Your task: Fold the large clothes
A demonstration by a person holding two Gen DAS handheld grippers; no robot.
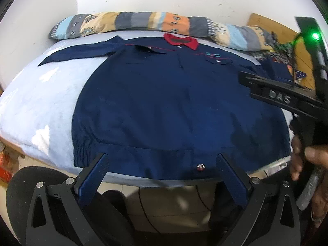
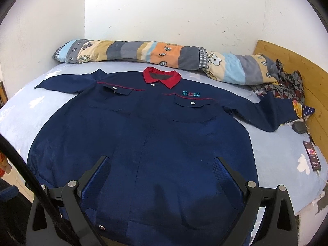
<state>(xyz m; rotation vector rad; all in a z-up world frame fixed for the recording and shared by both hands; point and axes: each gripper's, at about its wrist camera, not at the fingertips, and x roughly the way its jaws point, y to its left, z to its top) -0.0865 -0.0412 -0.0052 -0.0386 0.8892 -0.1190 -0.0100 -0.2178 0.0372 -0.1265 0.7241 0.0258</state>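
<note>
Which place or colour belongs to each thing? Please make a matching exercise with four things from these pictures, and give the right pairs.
Things
1. jacket collar
2. phone
3. rolled quilt
4. navy jacket

Places and colours
A. striped, along the wall at the far side of the bed
B. red
C. spread flat, front up, both sleeves out to the sides
D. on the pale blue sheet, near the wooden board

Pairs: 1-B, 2-D, 3-A, 4-C

Navy jacket (image 2: 143,135), red collar (image 2: 162,79); pale-blue sheet (image 2: 283,143); striped quilt (image 2: 164,54).
</note>
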